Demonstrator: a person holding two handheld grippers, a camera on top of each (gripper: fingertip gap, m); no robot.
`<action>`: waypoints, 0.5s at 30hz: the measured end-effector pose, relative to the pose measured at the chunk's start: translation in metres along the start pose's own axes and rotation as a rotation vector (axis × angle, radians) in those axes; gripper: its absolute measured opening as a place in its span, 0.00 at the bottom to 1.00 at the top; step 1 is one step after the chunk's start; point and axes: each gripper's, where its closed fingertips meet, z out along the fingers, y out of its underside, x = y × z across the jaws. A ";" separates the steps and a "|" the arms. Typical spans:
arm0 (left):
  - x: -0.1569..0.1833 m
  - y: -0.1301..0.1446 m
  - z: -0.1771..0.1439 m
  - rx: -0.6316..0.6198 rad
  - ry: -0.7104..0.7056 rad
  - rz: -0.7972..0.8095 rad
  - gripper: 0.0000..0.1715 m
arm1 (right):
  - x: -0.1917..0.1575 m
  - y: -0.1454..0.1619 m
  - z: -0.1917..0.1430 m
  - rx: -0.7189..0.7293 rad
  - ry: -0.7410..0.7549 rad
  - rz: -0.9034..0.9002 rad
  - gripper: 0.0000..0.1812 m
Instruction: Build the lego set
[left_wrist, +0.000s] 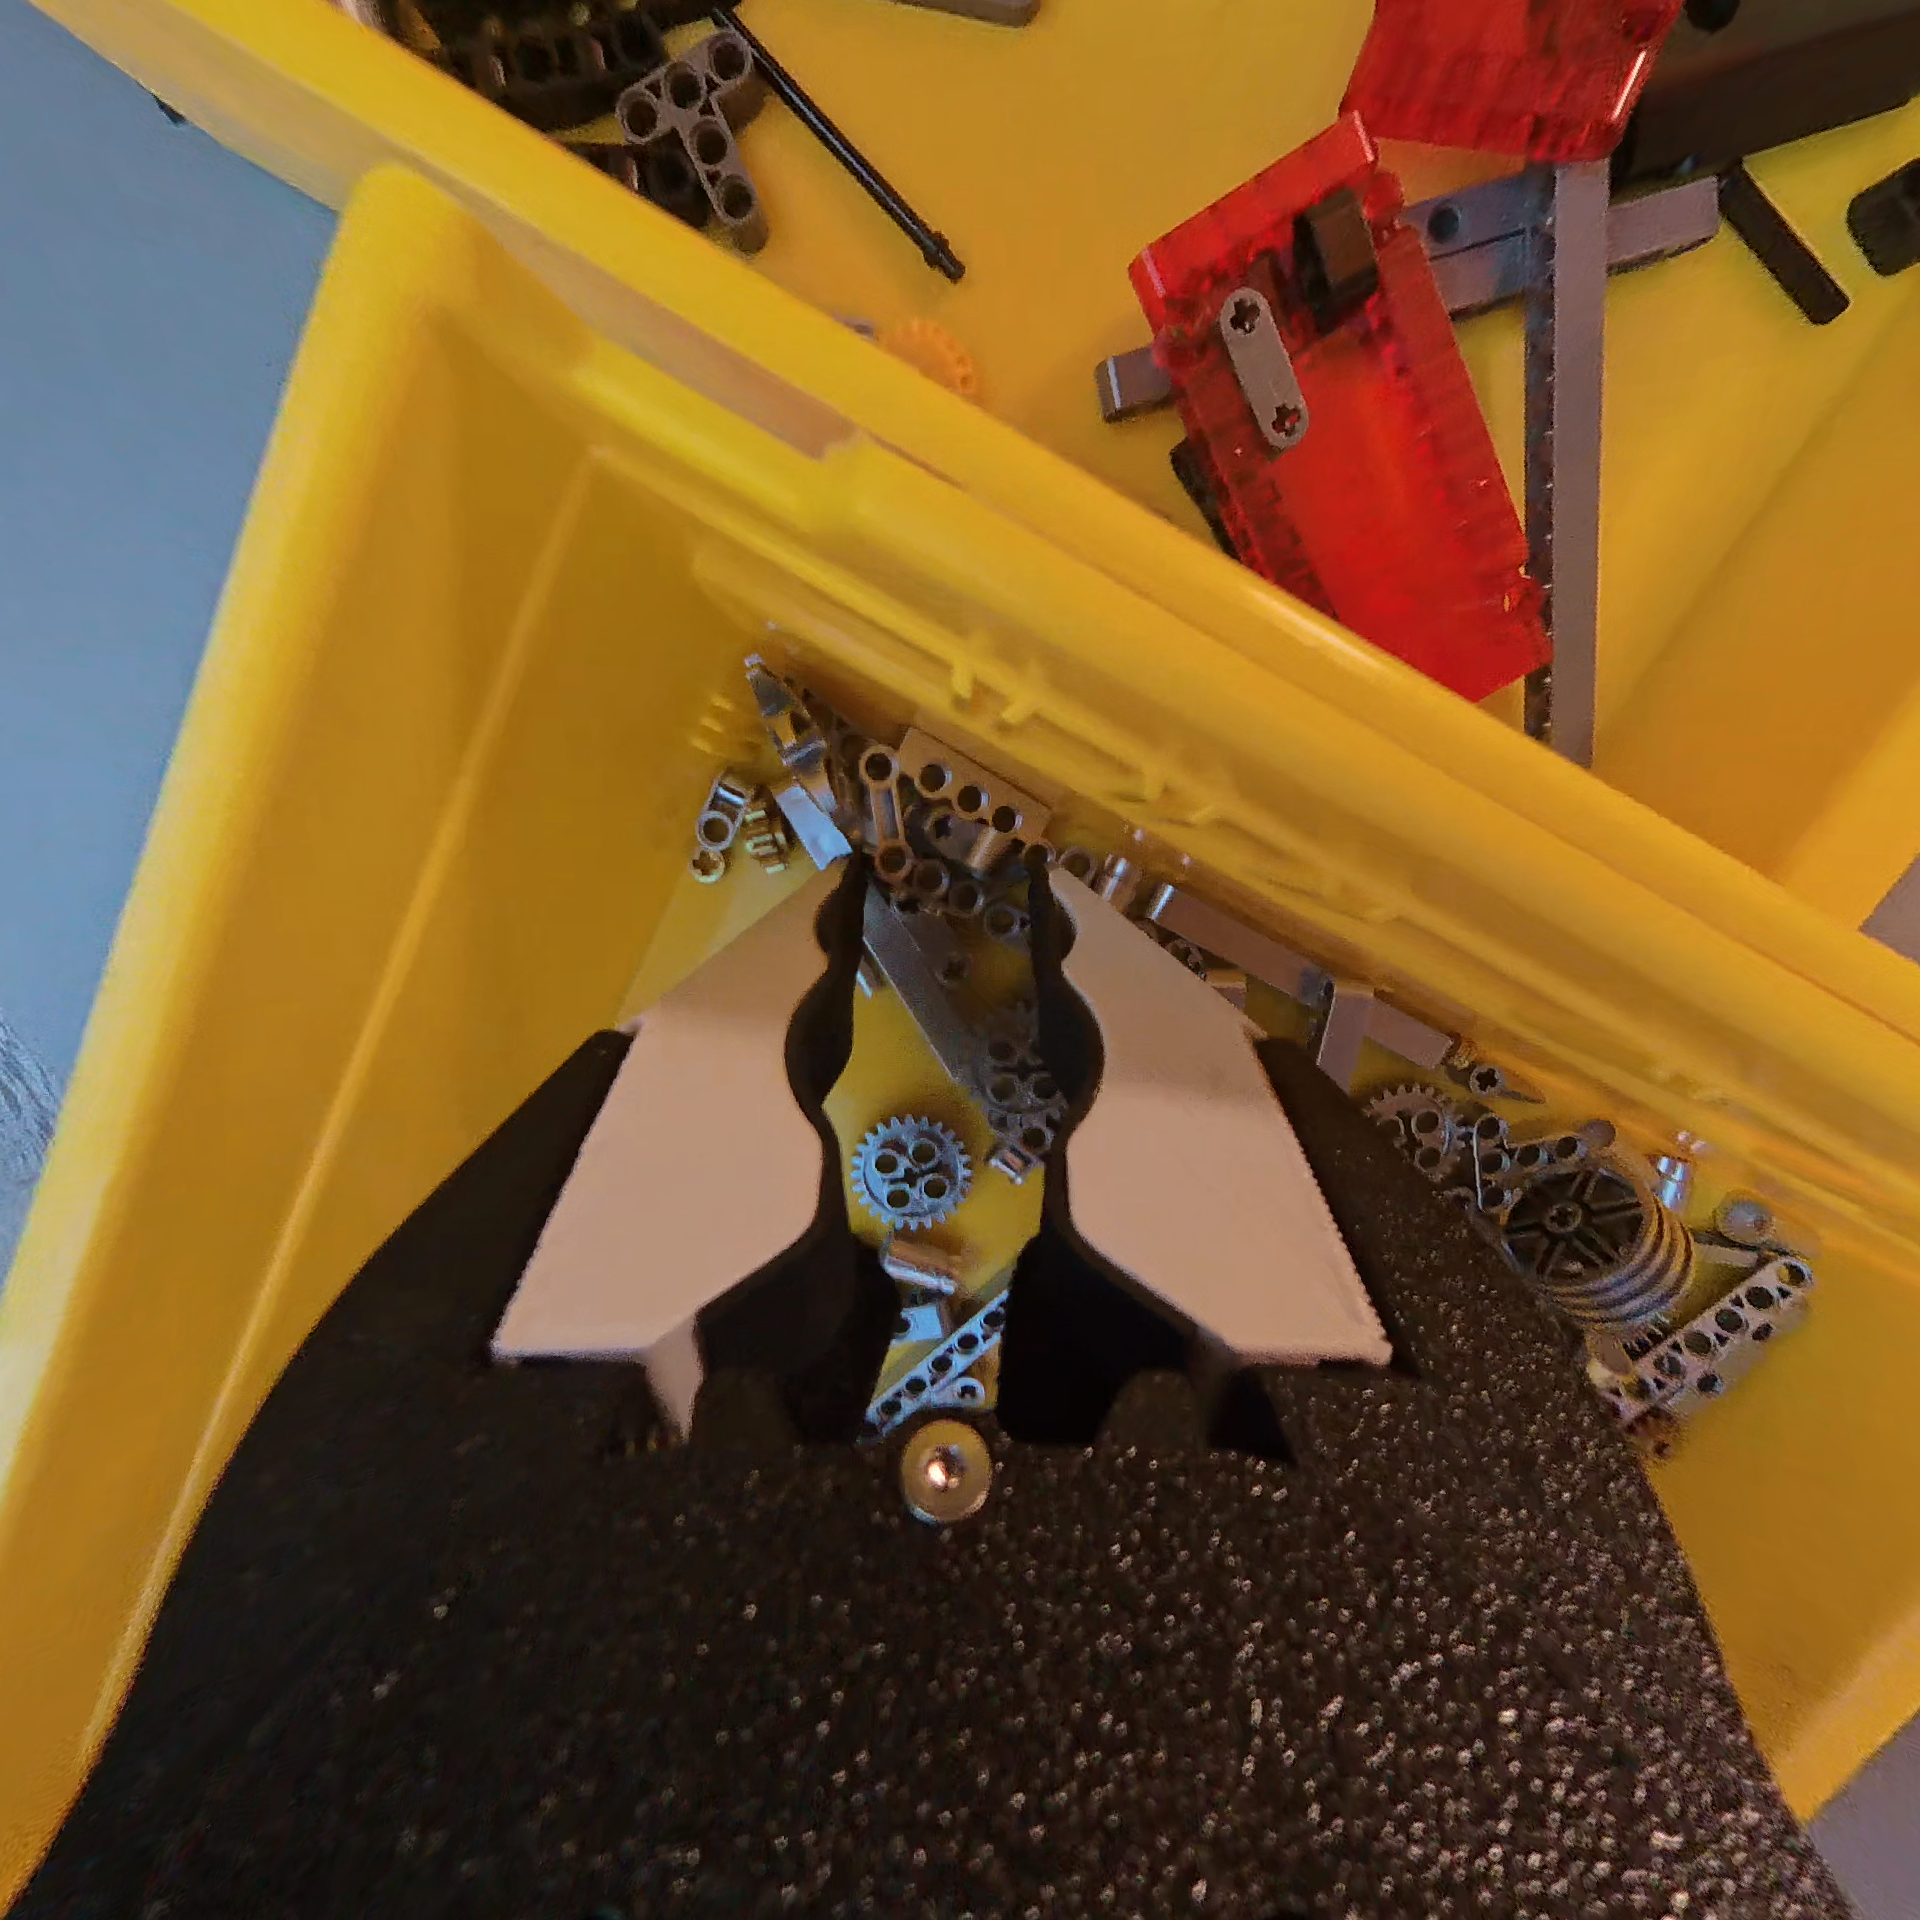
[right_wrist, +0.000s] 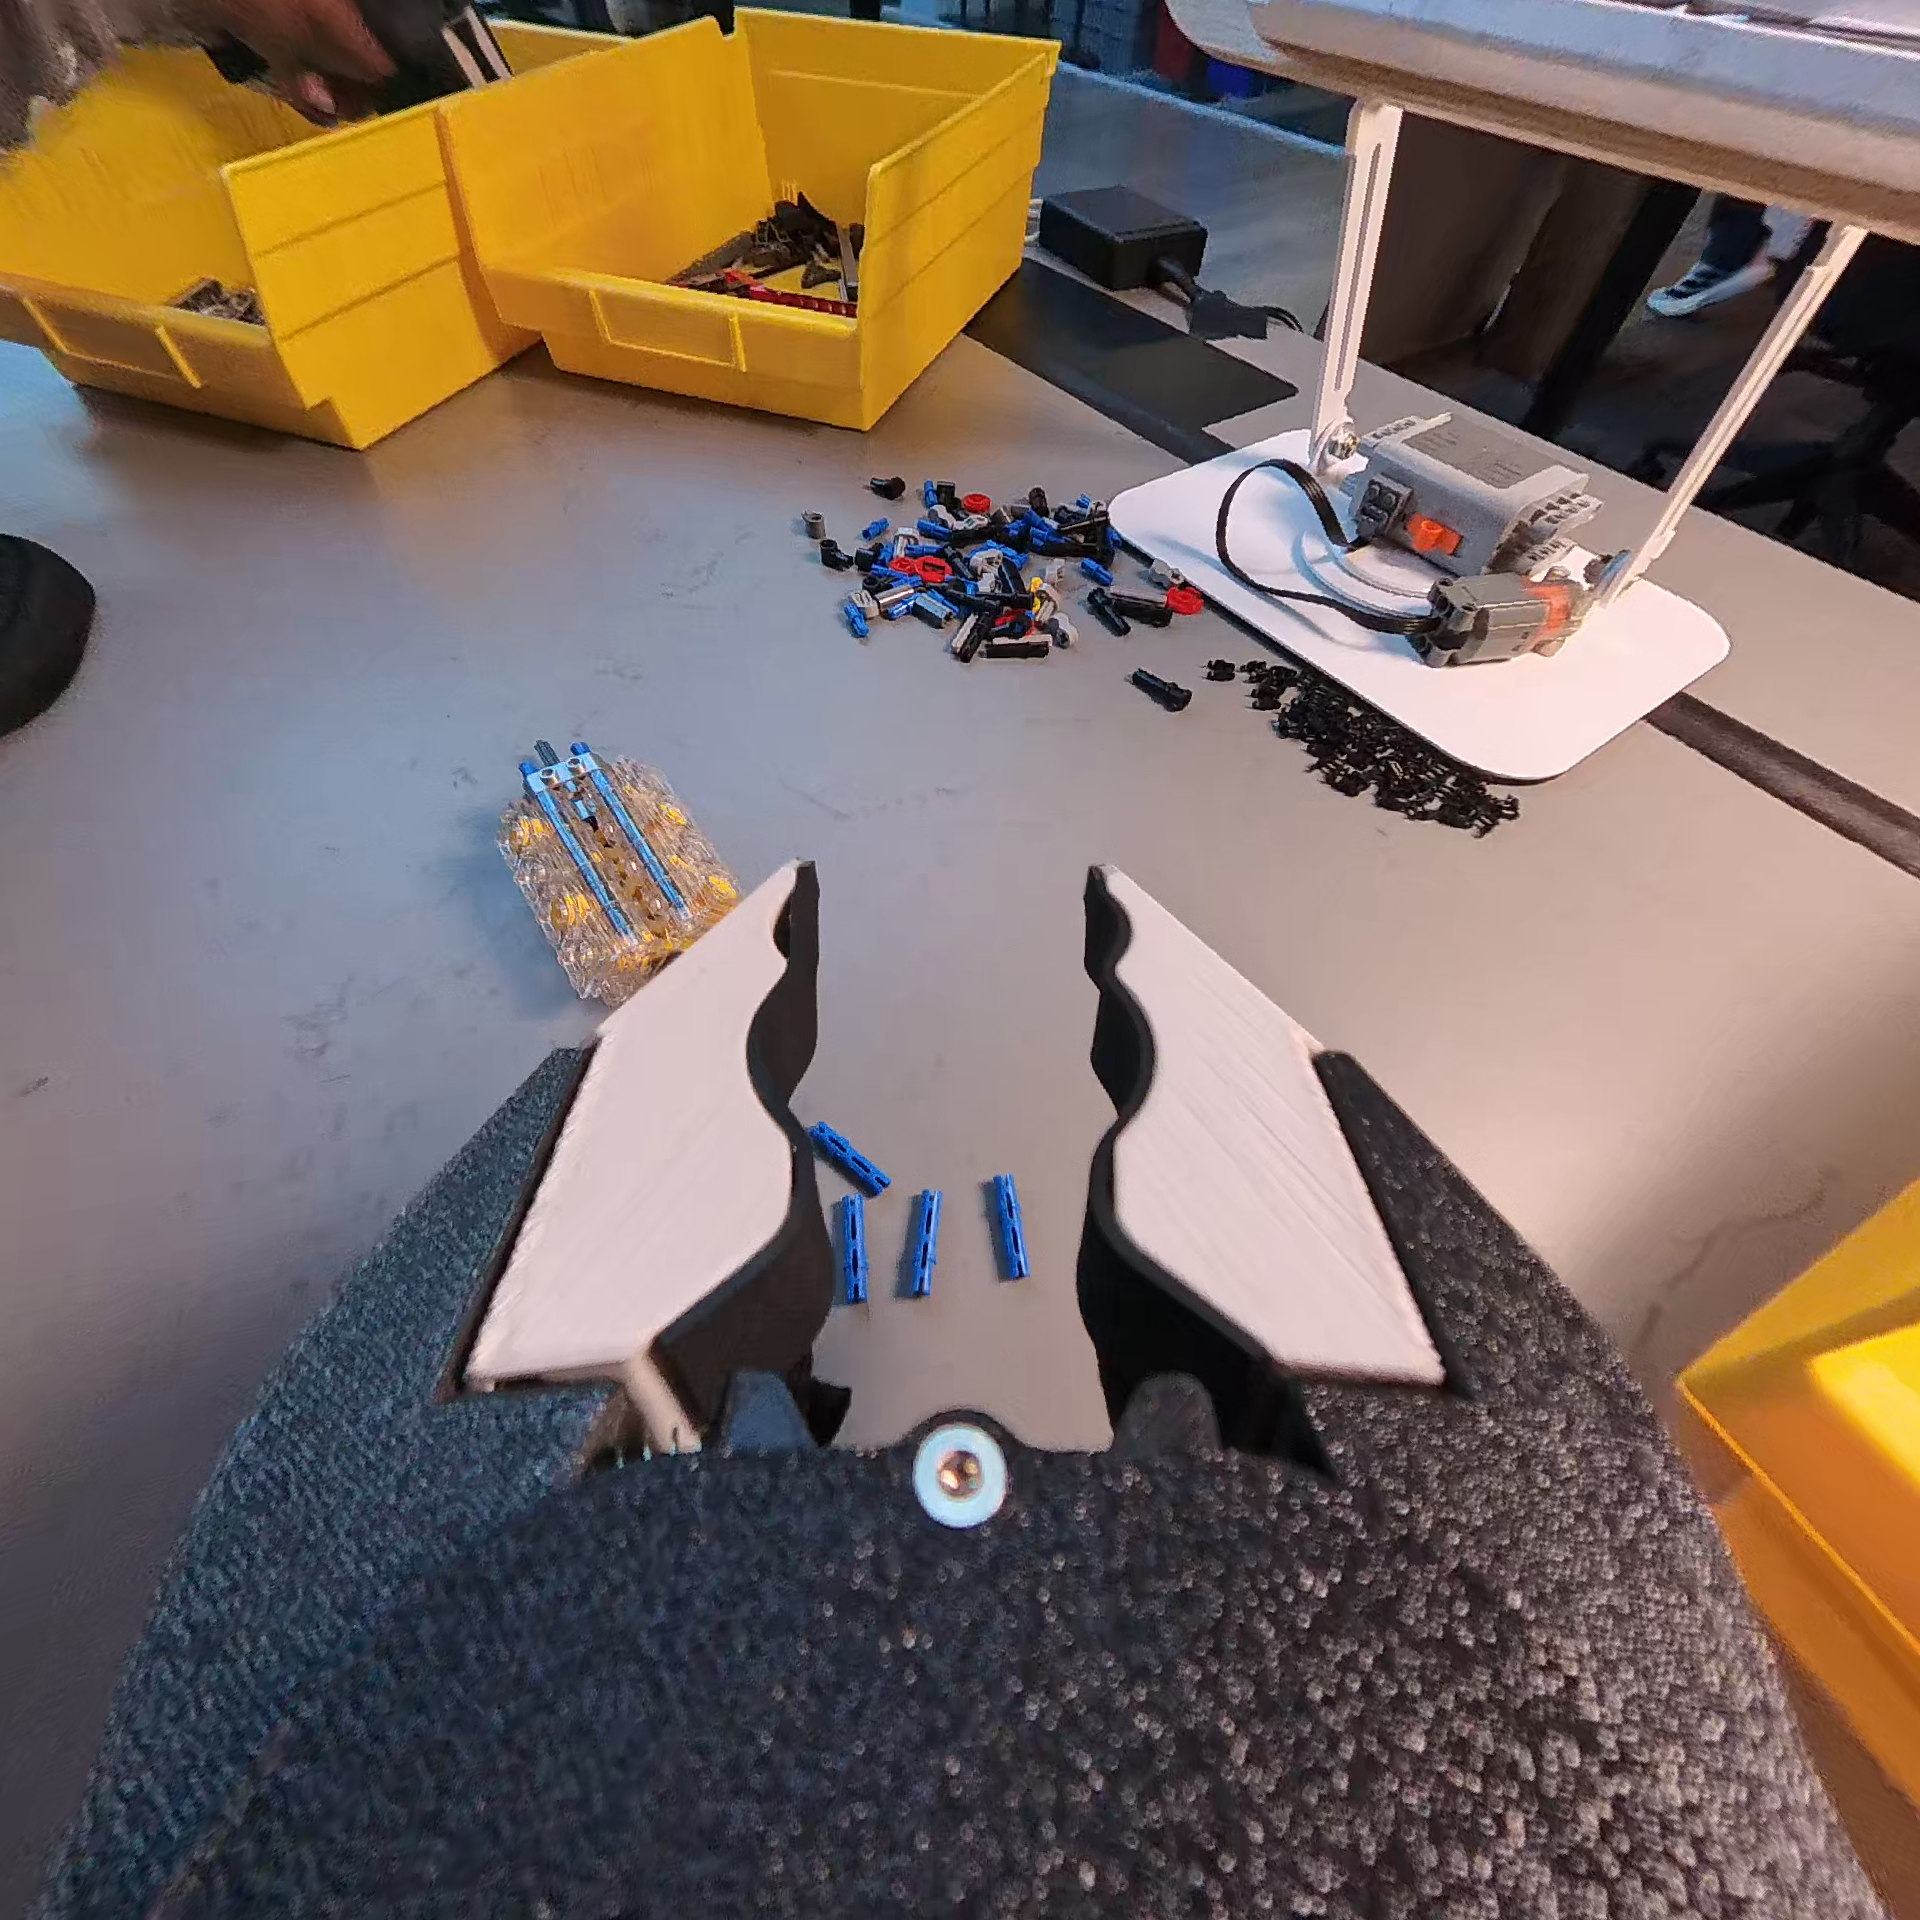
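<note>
We reach into a yellow bin (left_wrist: 312, 831) of grey parts.
Left gripper (left_wrist: 945, 873), jaws narrowly apart, noses the grey pile (left_wrist: 935, 821); right gripper (right_wrist: 945, 883), jaws wide, hovers over blue pins (right_wrist: 920, 1236) on the counter (right_wrist: 312, 935). Best approached slowly, we judge.

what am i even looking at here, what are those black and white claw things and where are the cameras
The claws are two-finger grippers that a person holds, one per hand; each carries a camera looking along its fingers. In the left wrist view, the left gripper reaches into a yellow bin of grey gears and beams, jaws slightly apart, holding nothing clearly. In the right wrist view, the right gripper hangs open above a grey table, with four blue pins lying between its fingers. Farther off lie mixed small pieces and a battery box.
</note>
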 end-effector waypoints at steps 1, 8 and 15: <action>-0.001 -0.001 0.001 0.010 0.000 0.005 0.18 | 0.000 0.001 0.000 0.000 0.001 0.006 0.27; -0.011 0.009 -0.010 0.017 -0.060 0.098 0.00 | -0.001 0.009 0.002 -0.019 0.004 0.010 0.27; -0.004 0.009 -0.036 0.100 -0.051 0.080 0.01 | 0.002 0.008 0.005 -0.006 0.001 0.020 0.26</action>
